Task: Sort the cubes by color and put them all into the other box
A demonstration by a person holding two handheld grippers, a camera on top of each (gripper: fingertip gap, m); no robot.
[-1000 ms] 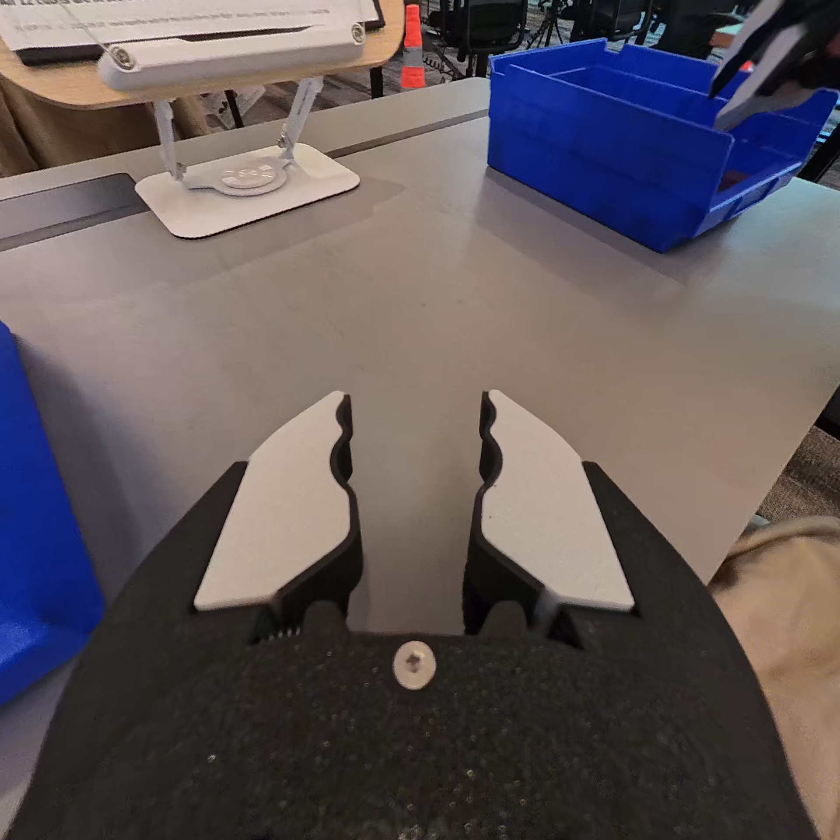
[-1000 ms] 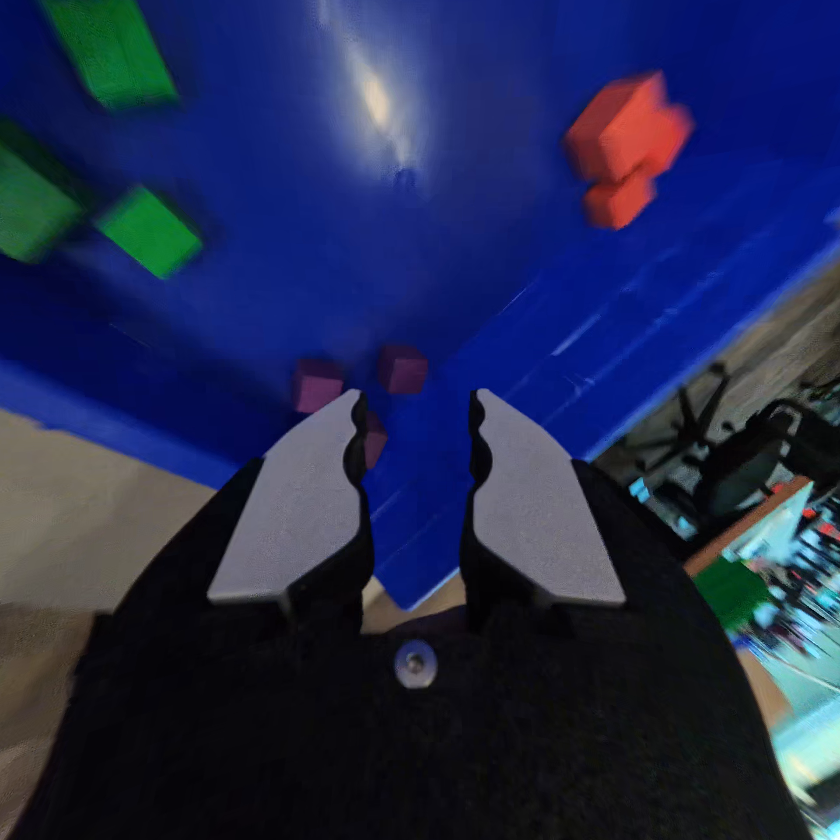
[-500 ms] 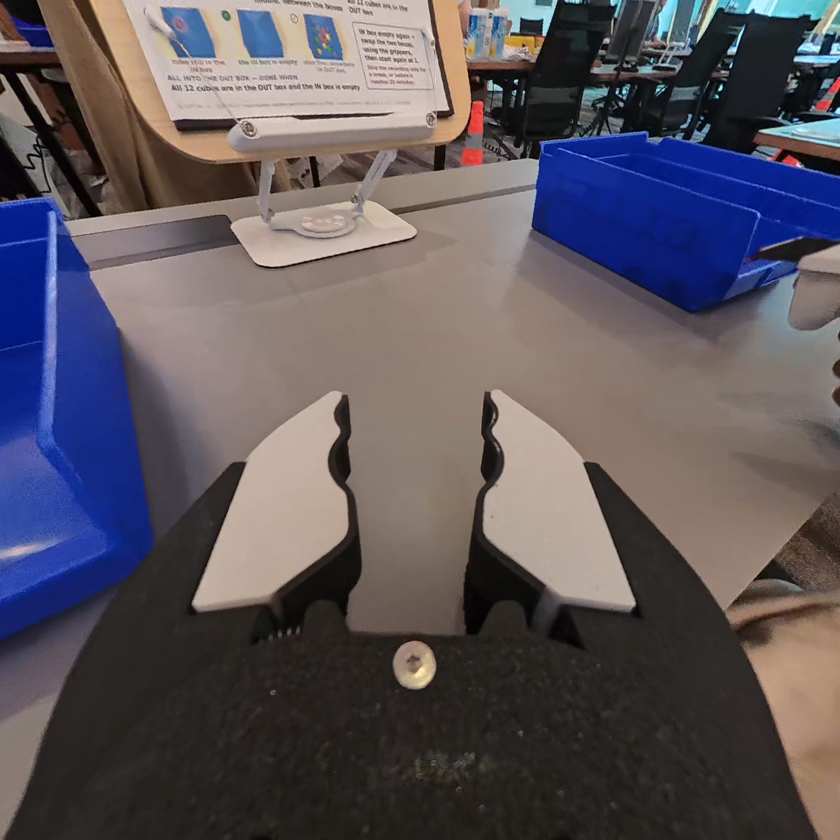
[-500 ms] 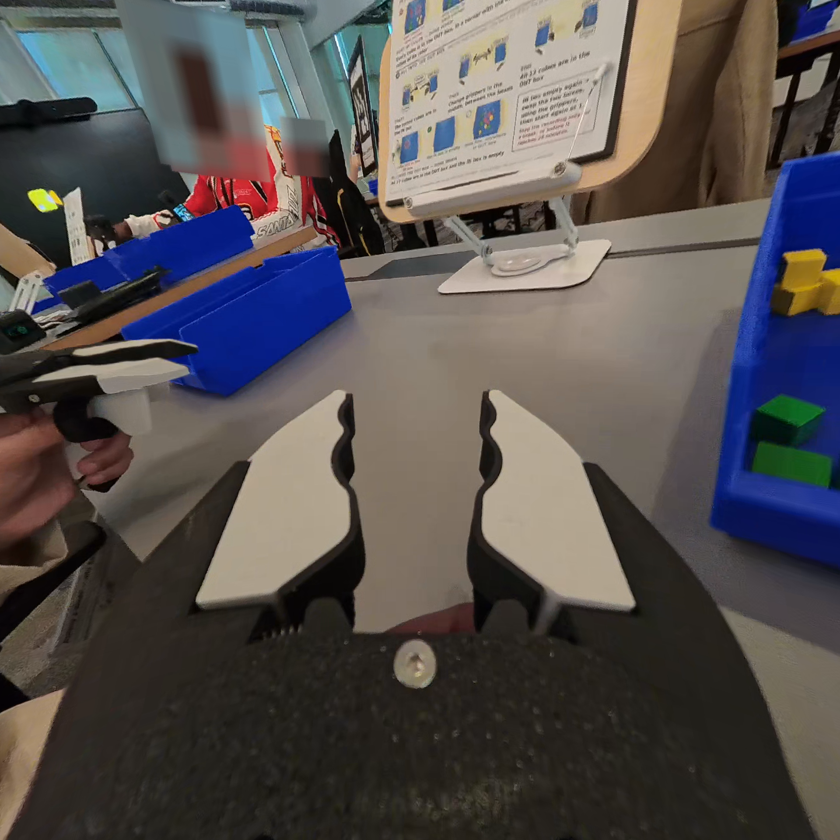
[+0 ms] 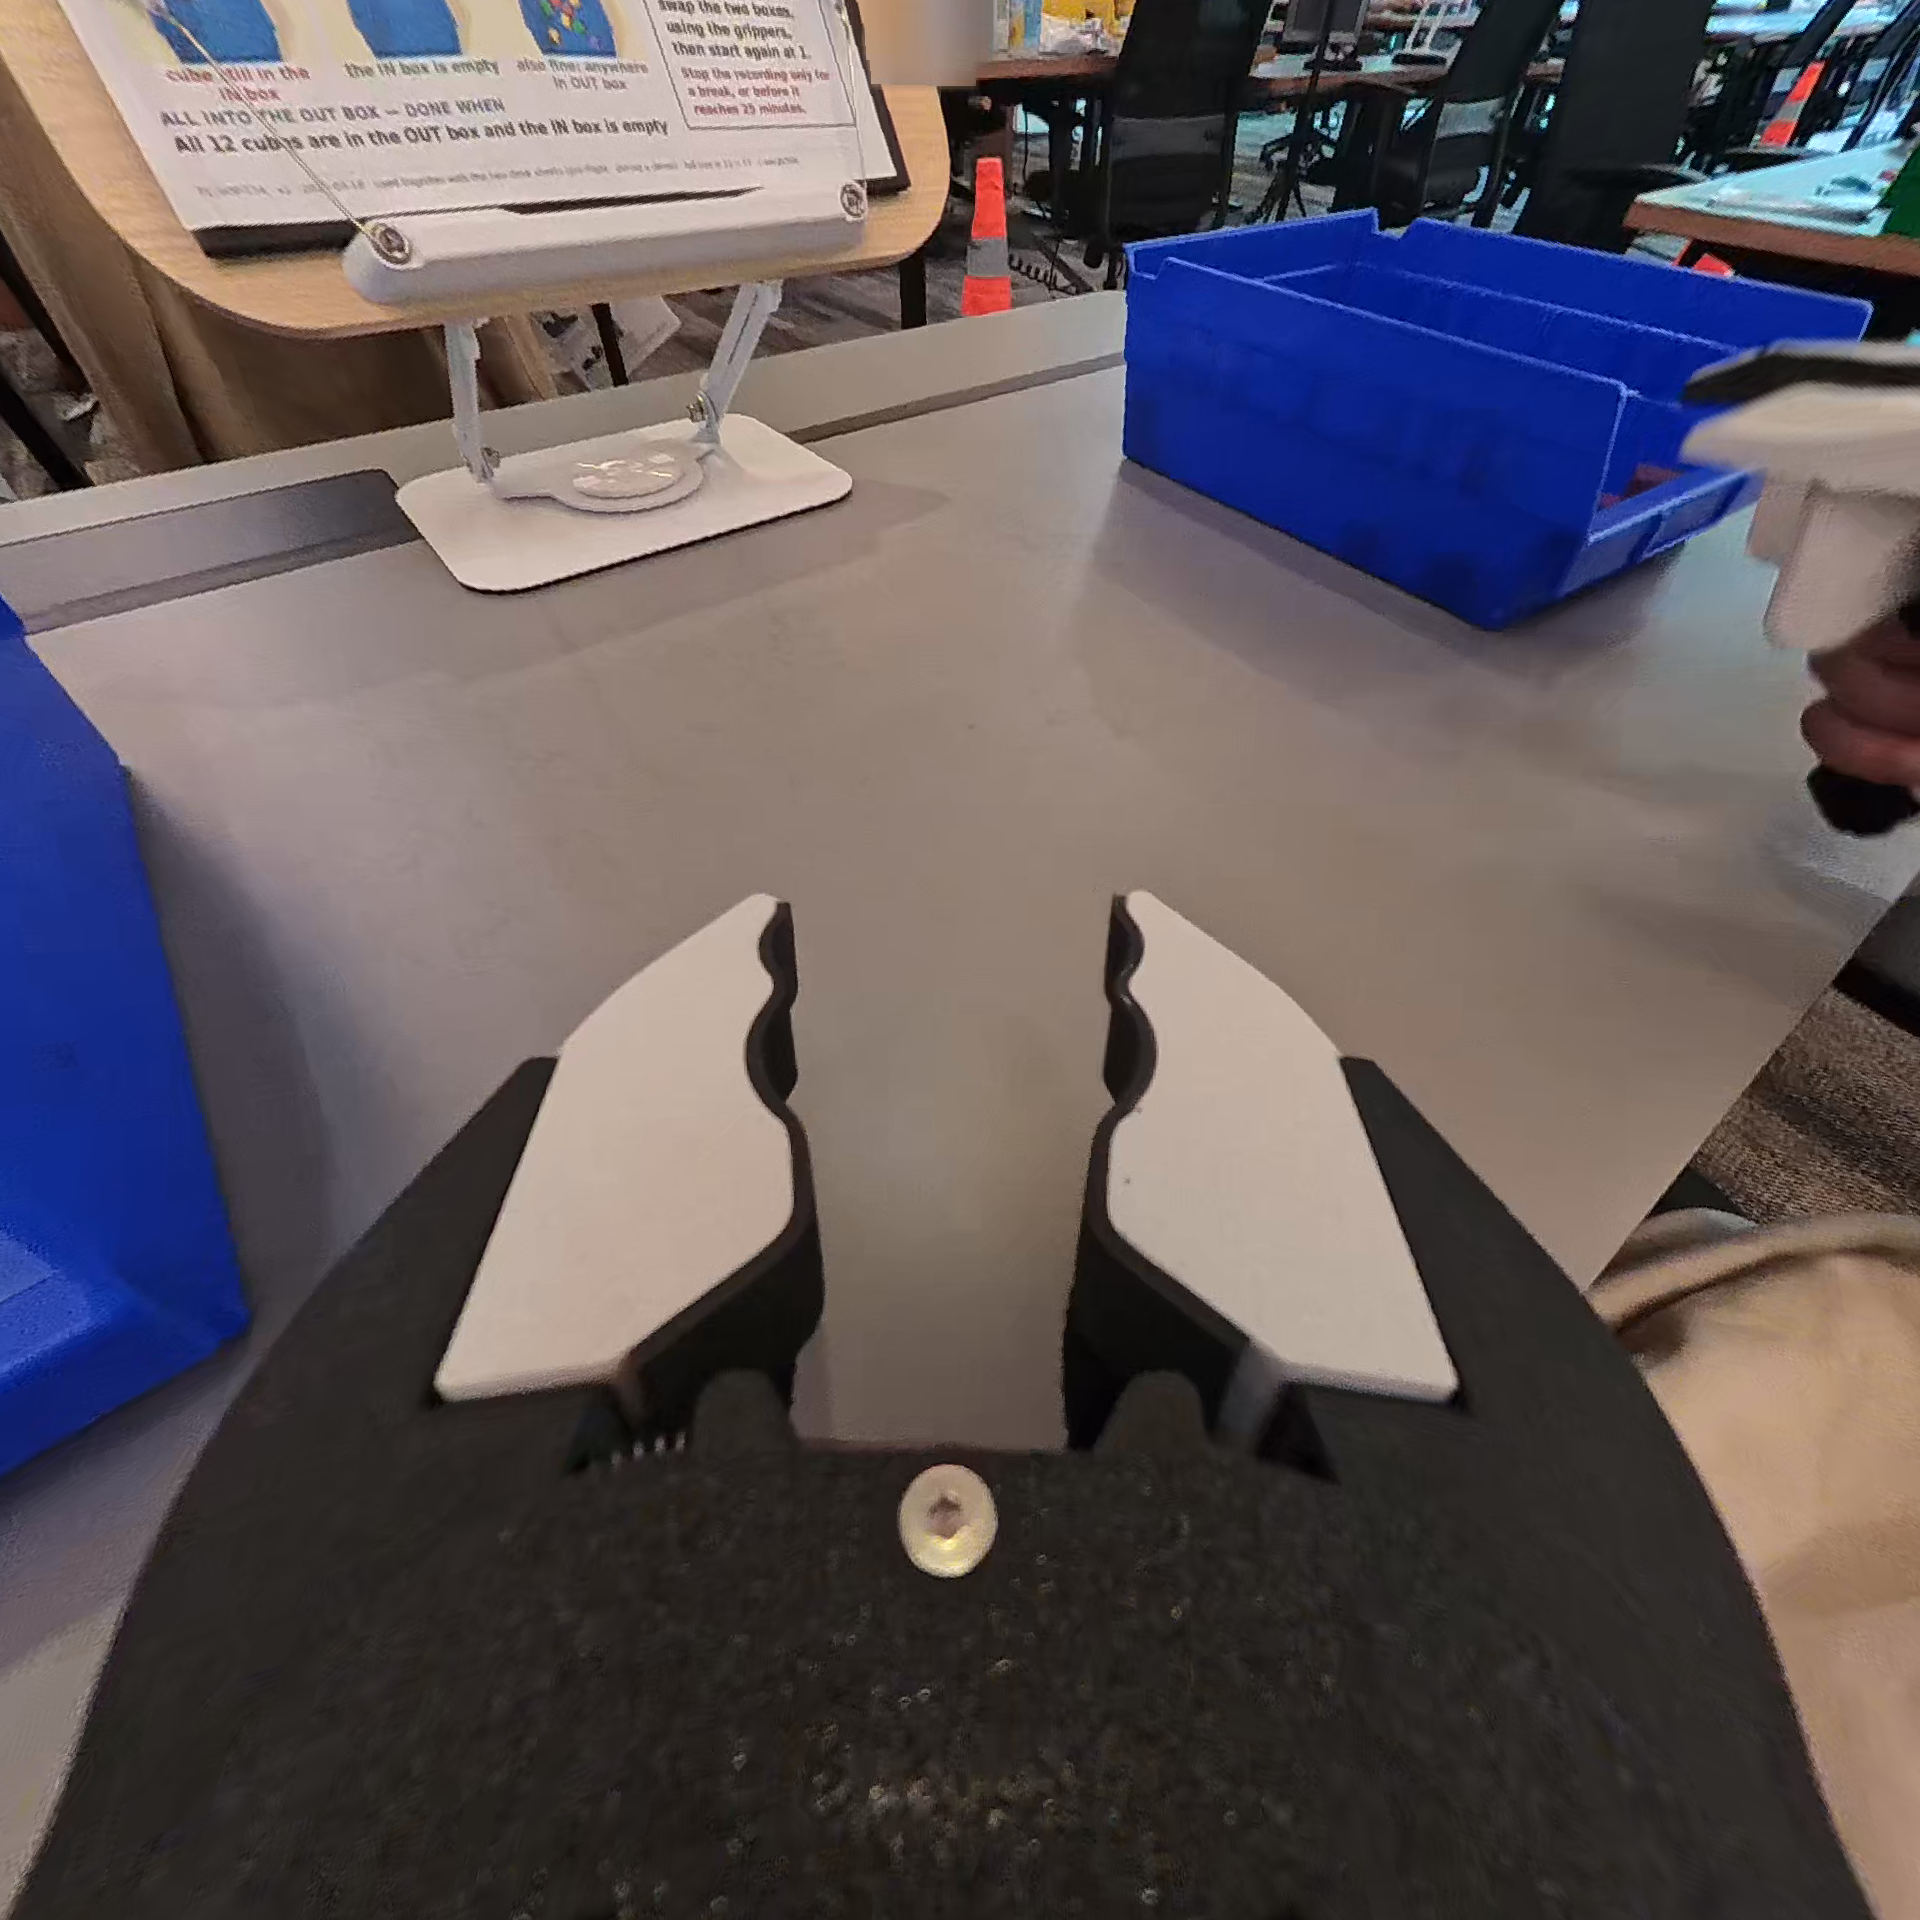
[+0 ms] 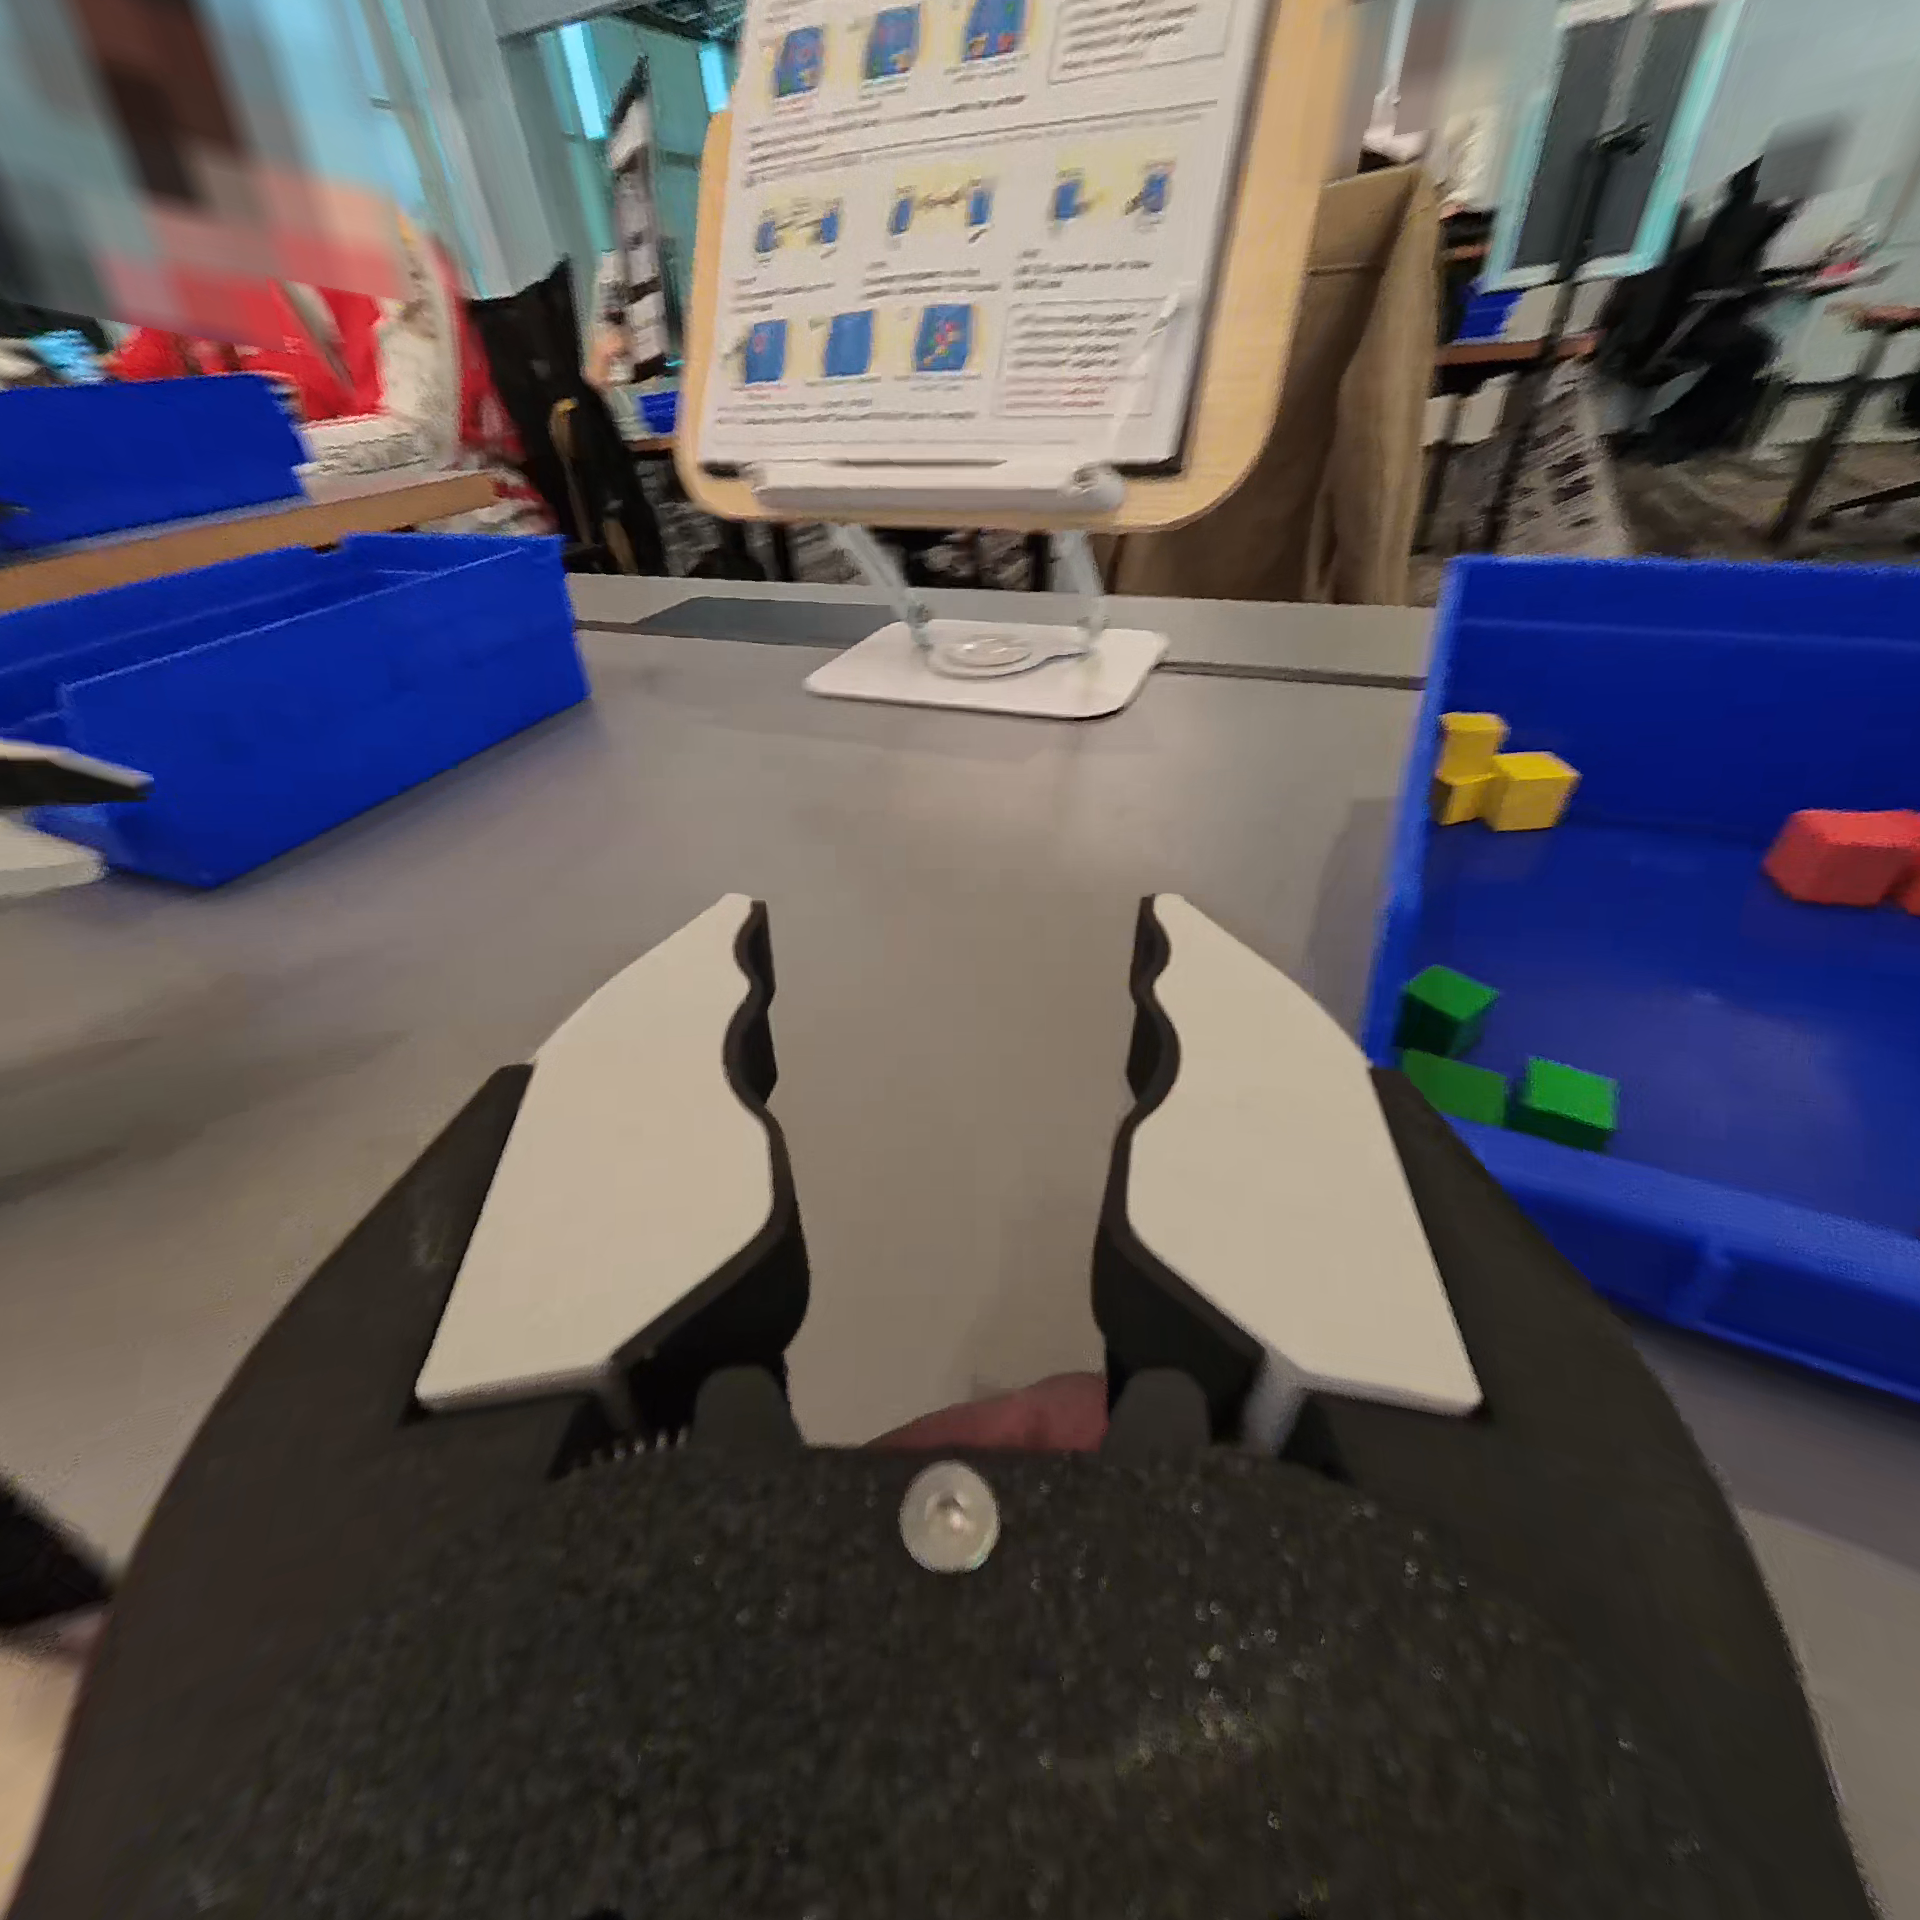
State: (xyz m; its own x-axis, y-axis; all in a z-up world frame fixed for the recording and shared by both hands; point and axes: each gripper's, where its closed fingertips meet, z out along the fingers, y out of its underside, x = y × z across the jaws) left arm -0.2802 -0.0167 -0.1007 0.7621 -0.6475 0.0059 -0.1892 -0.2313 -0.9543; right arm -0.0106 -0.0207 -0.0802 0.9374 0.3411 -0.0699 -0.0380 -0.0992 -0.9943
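My left gripper [image 5: 945, 914] is open and empty, low over the grey table [image 5: 935, 727]. My right gripper [image 6: 951, 914] is open and empty too, over the table's middle; it also shows blurred at the right edge of the left wrist view [image 5: 1818, 436]. The blue box on the right [image 6: 1662, 1226] holds yellow cubes [image 6: 1507, 784], red cubes [image 6: 1849, 857] and green cubes [image 6: 1564, 1101], each colour grouped. This box also shows in the left wrist view [image 5: 1382, 447]. The other blue box [image 6: 312, 686] stands at the left; its inside is hidden.
A white stand [image 5: 623, 488] holding a board with an instruction sheet [image 6: 977, 260] stands at the table's far edge between the boxes. The left gripper's tip [image 6: 62, 790] shows at the left edge. The table's front edge runs at the right [image 5: 1766, 1039].
My right gripper has left the box with the cubes and swung round to face the table's middle and the stand. My left gripper has shifted slightly. Both stay open.
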